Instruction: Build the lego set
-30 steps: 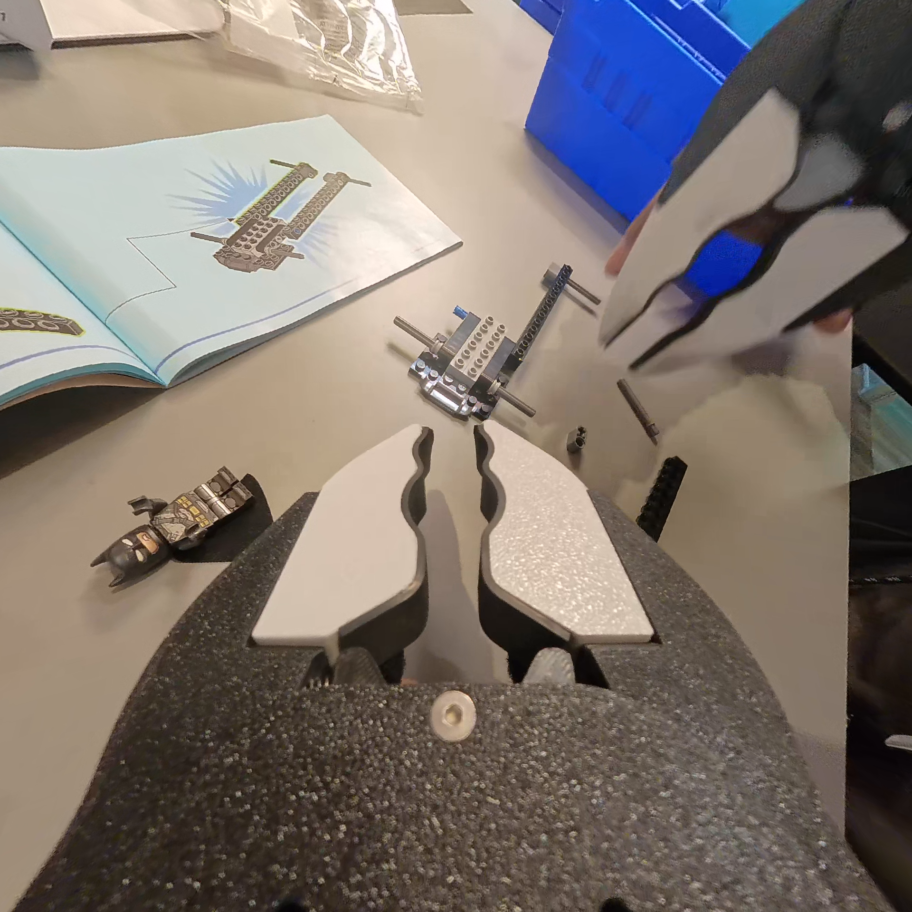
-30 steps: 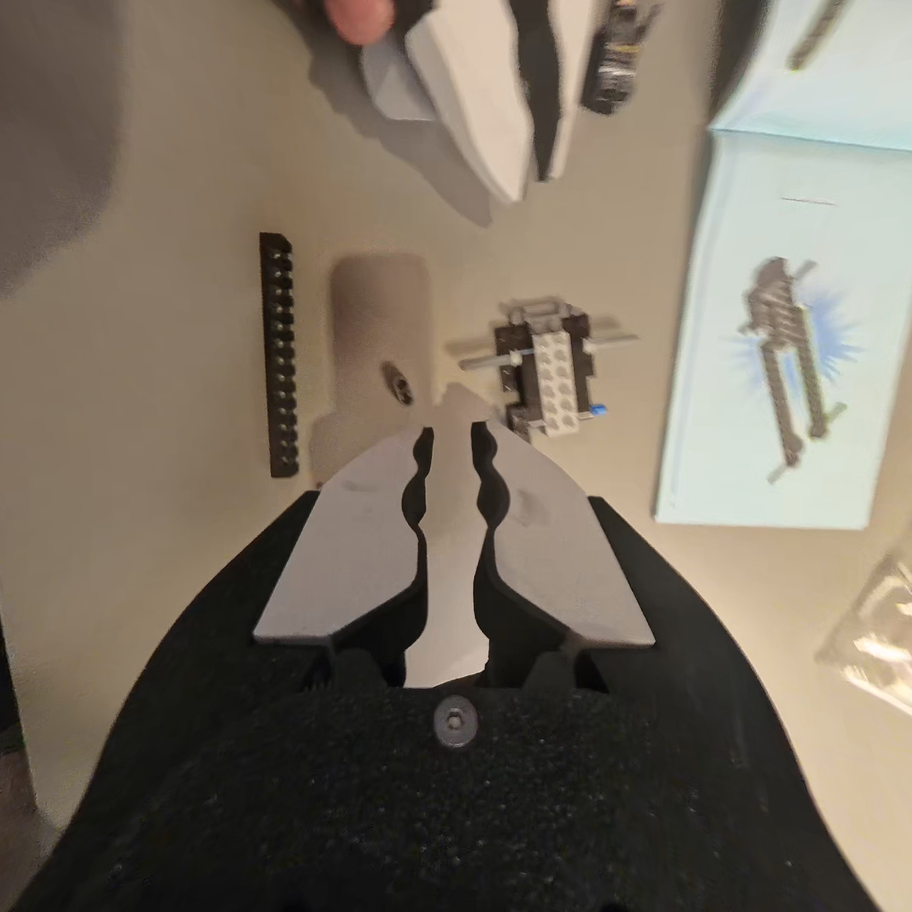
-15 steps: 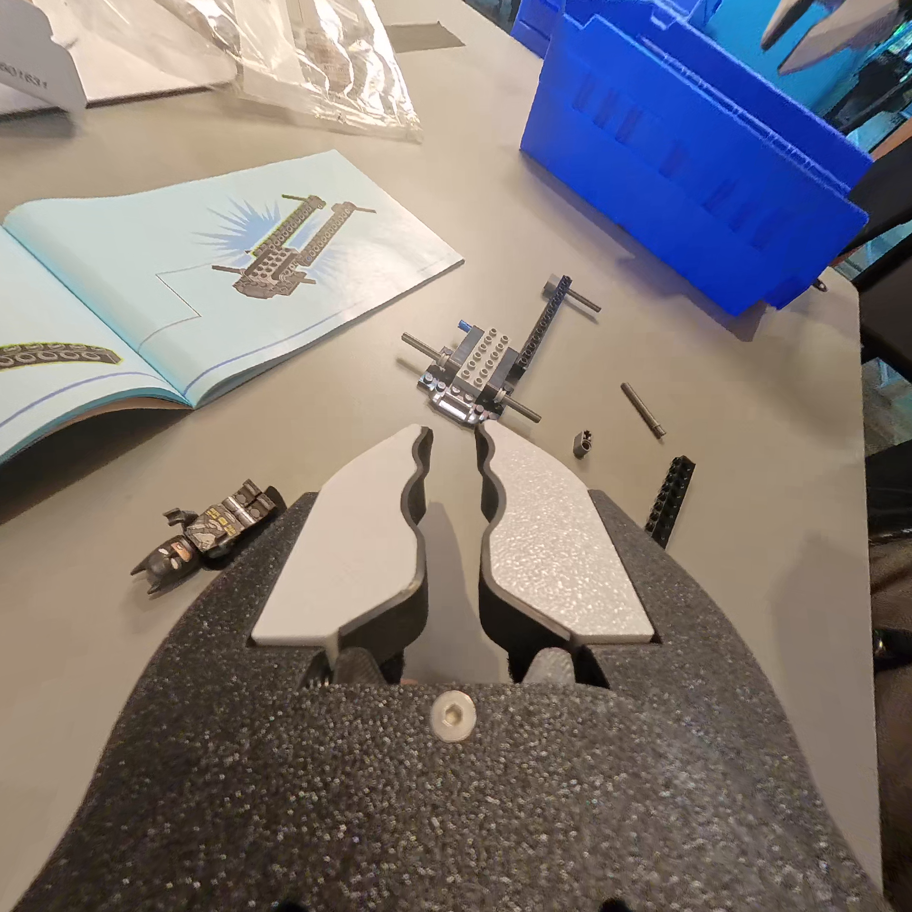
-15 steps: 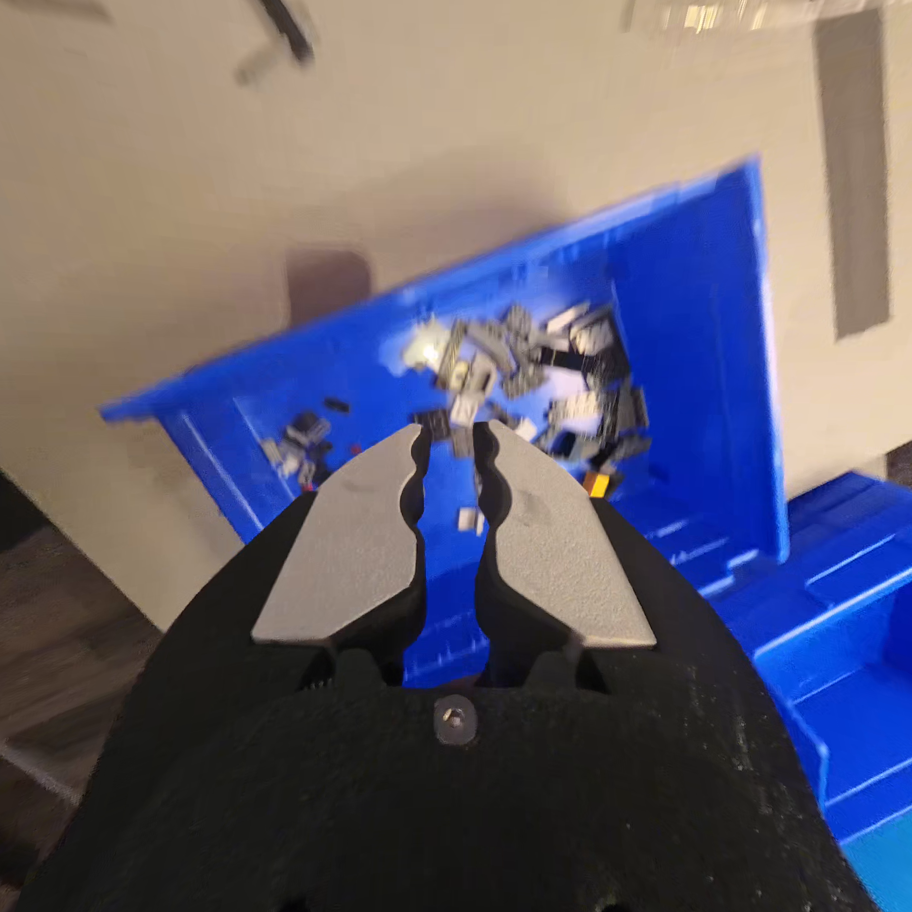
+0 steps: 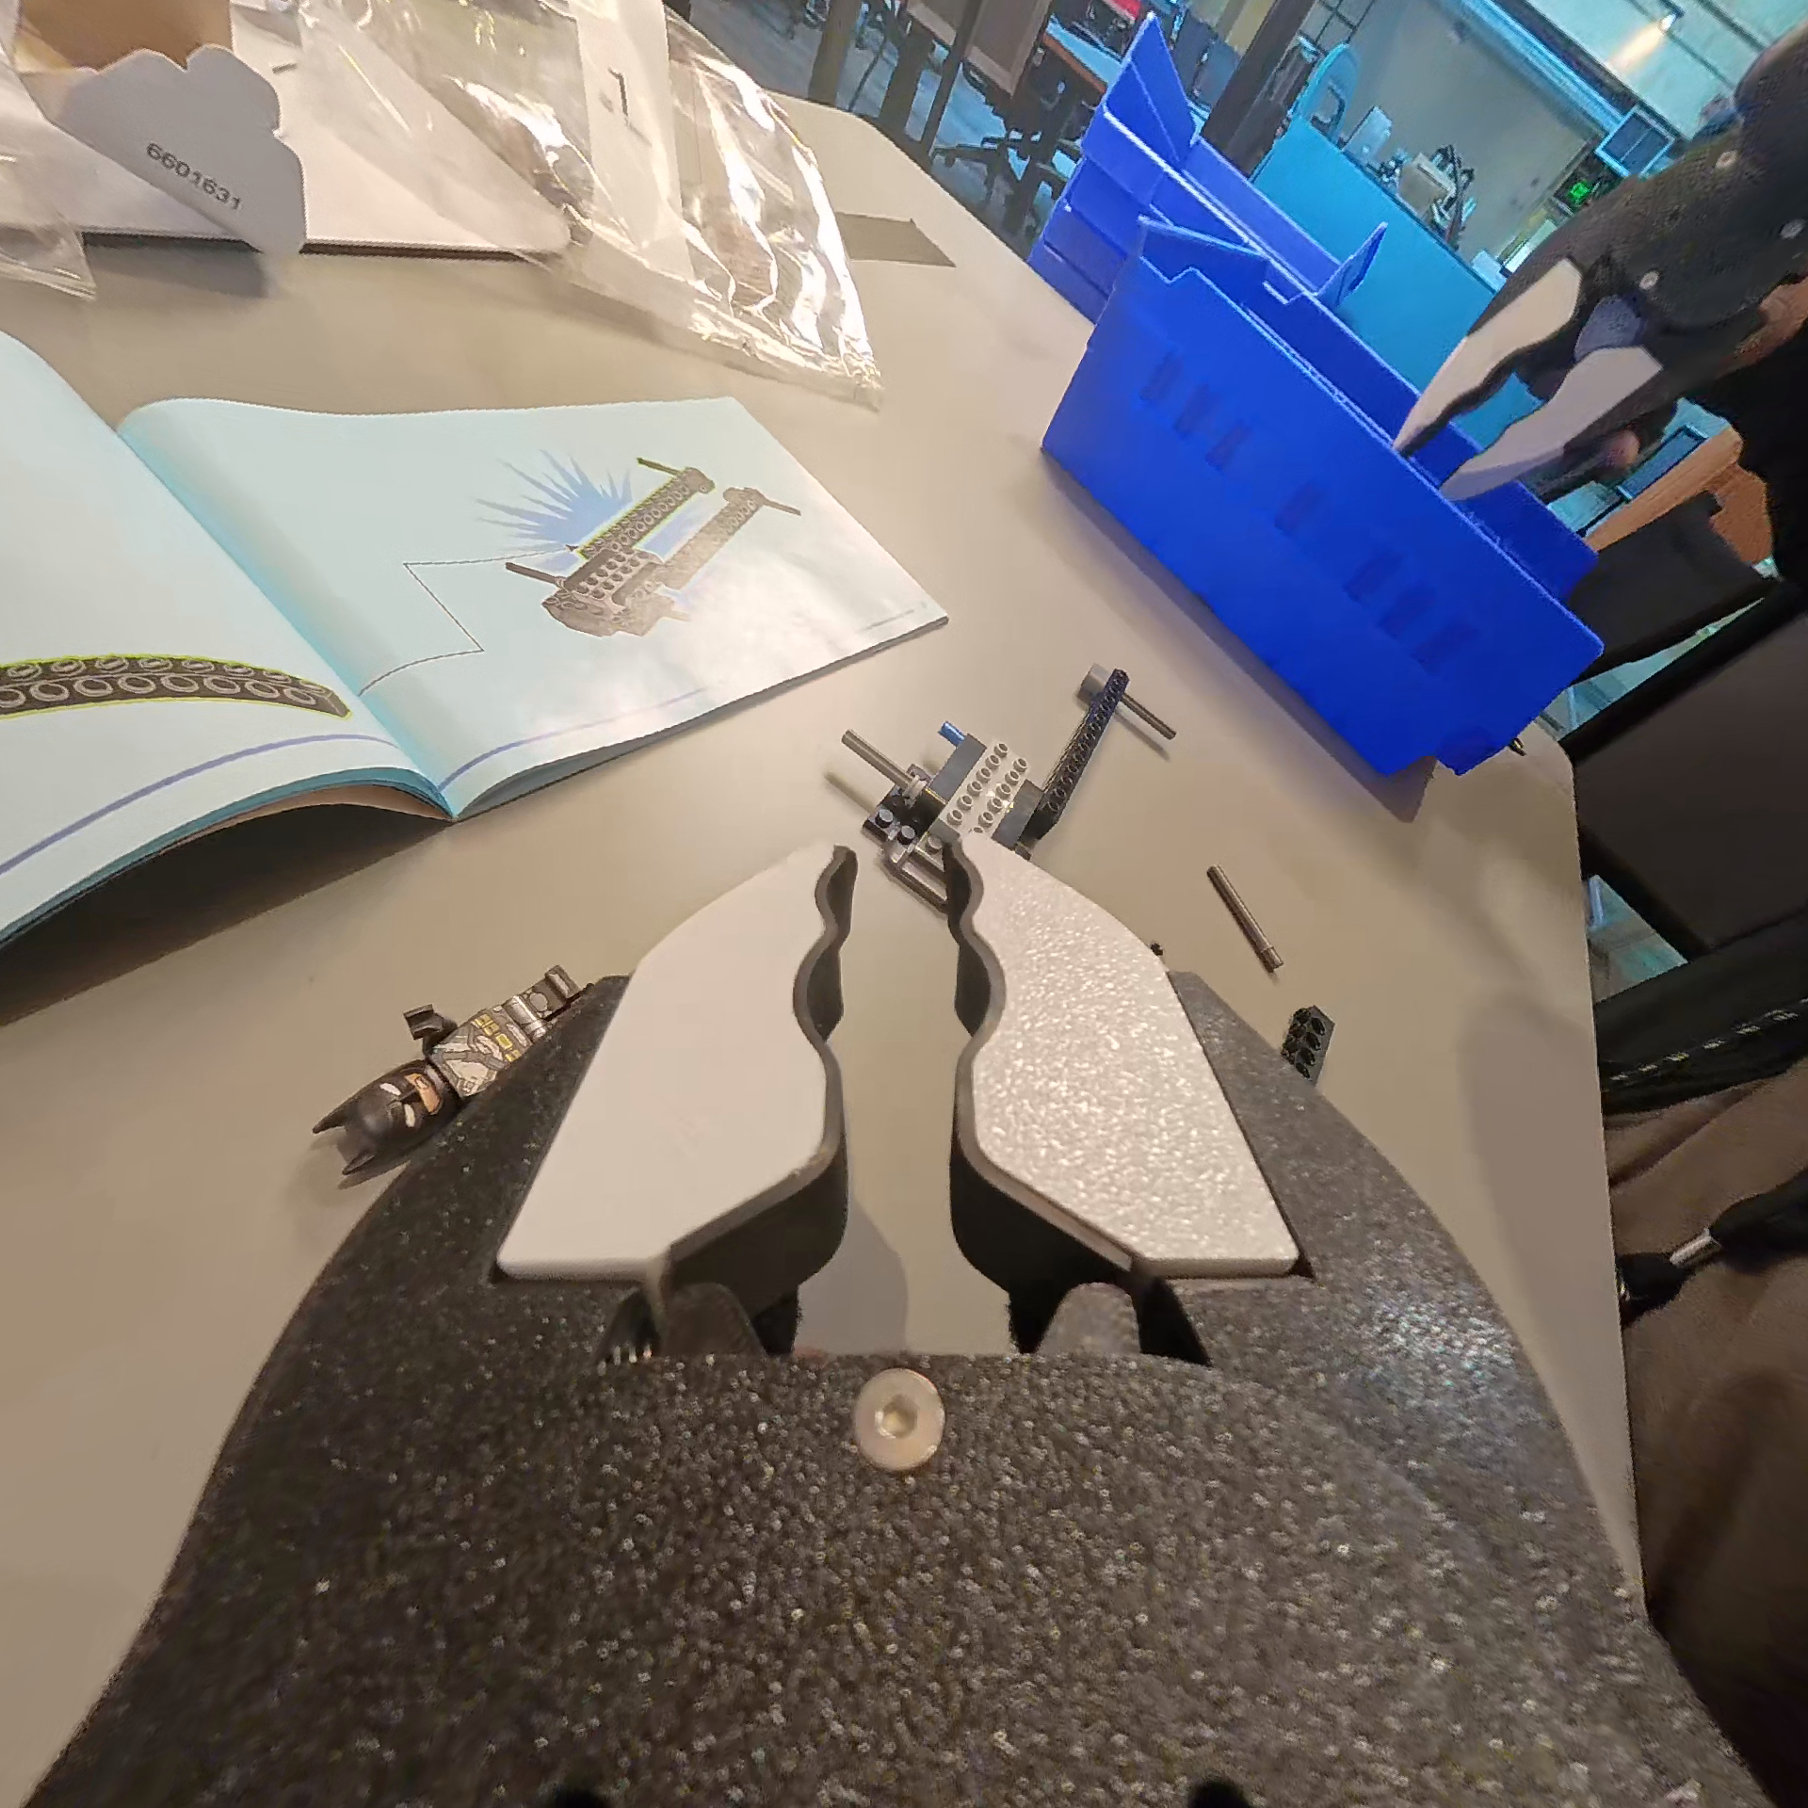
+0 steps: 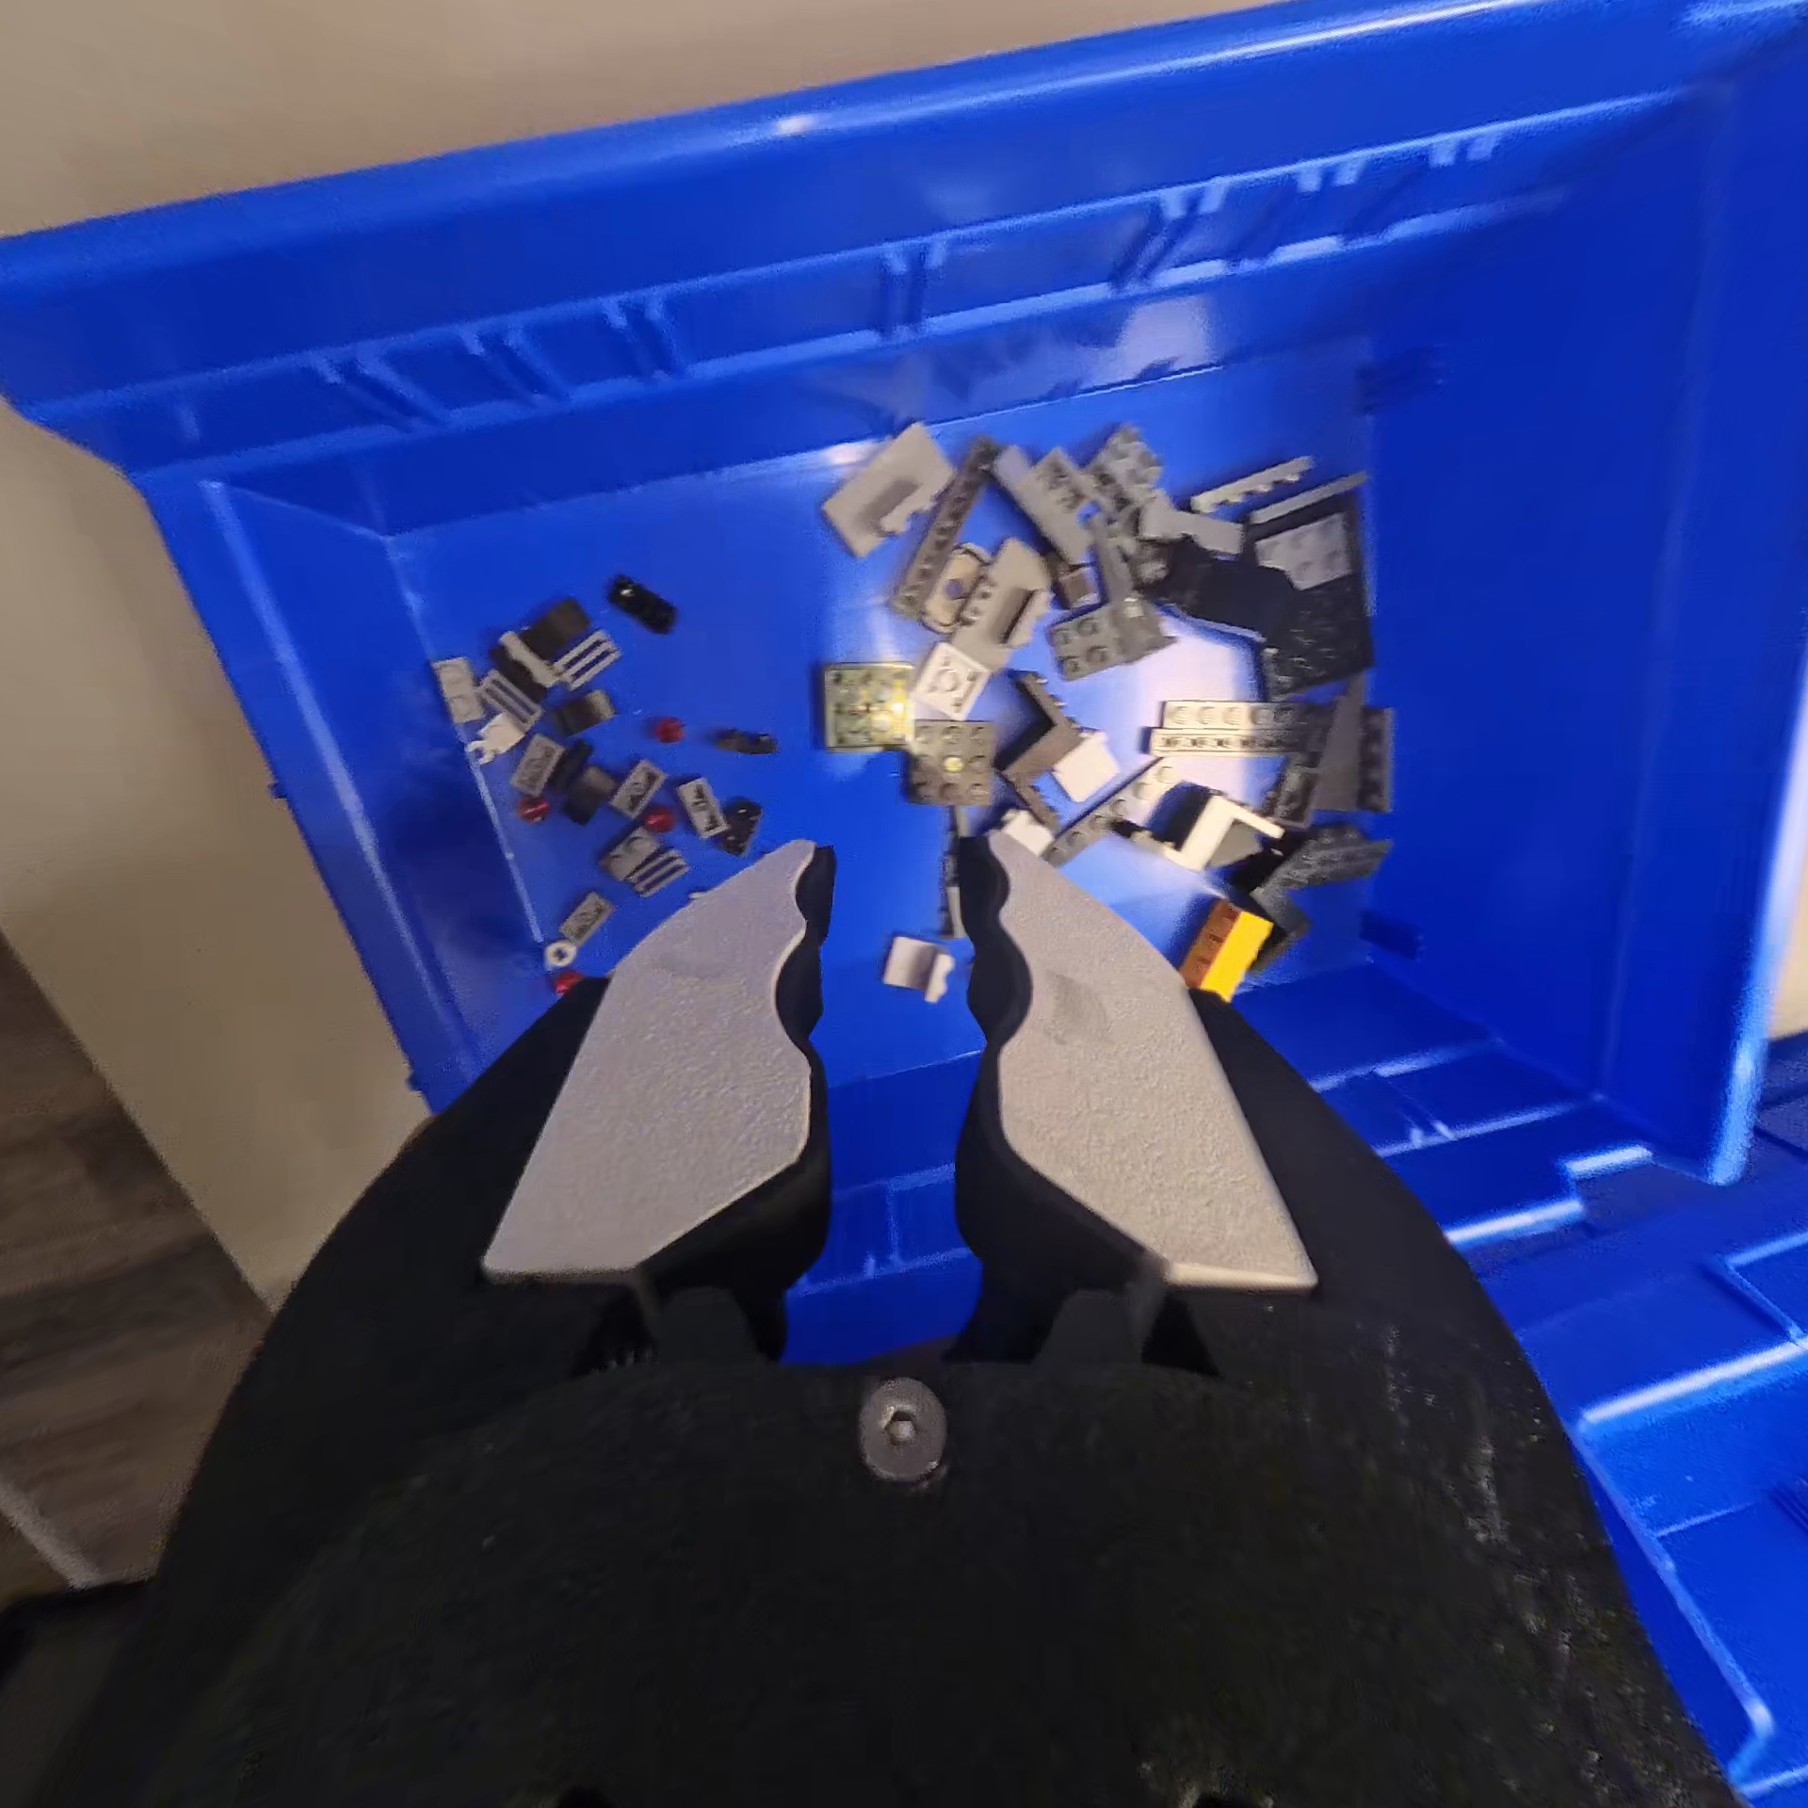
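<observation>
Jaws of the left gripper stand a little apart with nothing between them; only bare surface shows through the gap. In the left wrist view they hover just short of a small brick assembly, a dark base topped by a light grey studded plate, with grey axles sticking out to the sides and a long black holed beam leaning off its far side. The right fingertip overlaps the near edge of that assembly, but whether it touches cannot be told. A loose grey axle and a short black holed piece lie to the right, well apart from the build. A dark caped minifigure lies beside the gripper's left flank. An open instruction booklet lies farther left, with clear plastic bags beyond it. The right gripper hangs over the rim of a blue bin at the far right.

Seen from the right wrist view, the right gripper has its jaws parted and empty, poised above the bin's floor. Loose bricks are scattered below: a cluster of small dark and grey pieces to the left, a larger heap of grey and black plates to the right, a small light grey piece showing between the fingers, and a yellow brick just right of them. None is held.
</observation>
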`<action>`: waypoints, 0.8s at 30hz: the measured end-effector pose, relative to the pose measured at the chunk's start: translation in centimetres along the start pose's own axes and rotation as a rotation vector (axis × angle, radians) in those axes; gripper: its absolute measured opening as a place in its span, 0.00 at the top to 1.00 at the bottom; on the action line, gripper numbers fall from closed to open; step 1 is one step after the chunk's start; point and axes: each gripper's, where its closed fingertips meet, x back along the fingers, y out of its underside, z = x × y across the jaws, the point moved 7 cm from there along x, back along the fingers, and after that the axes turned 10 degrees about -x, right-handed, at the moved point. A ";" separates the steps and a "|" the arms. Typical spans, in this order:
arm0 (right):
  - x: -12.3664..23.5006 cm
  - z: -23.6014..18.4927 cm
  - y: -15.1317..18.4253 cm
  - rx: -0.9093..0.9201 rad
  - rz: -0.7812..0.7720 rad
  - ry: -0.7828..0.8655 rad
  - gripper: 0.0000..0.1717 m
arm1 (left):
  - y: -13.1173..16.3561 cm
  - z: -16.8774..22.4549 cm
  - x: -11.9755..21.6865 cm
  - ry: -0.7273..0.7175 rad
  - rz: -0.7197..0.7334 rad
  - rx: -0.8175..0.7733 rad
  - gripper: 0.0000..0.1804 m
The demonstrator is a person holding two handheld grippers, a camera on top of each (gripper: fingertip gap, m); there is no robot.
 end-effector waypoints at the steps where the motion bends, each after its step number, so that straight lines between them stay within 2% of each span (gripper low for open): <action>1: 0.3 0.6 0.0 -0.013 0.019 0.013 0.85 | 0.0 0.0 -0.1 0.000 -0.005 0.004 0.90; 6: 0.7 2.4 0.4 -0.045 0.075 0.060 0.81 | 0.2 -0.1 -0.4 -0.011 -0.038 0.005 0.90; 12: 0.4 2.8 0.5 -0.044 0.113 0.041 0.81 | 0.2 -0.3 -0.5 -0.016 -0.047 0.020 0.90; 19: -0.6 1.2 -0.1 0.028 0.113 -0.005 0.81 | 0.3 -0.3 -0.7 -0.018 -0.060 0.022 0.90; 24: -1.8 -1.5 -0.8 0.137 0.082 -0.093 0.85 | 0.3 -0.3 -0.6 -0.014 -0.056 0.029 0.90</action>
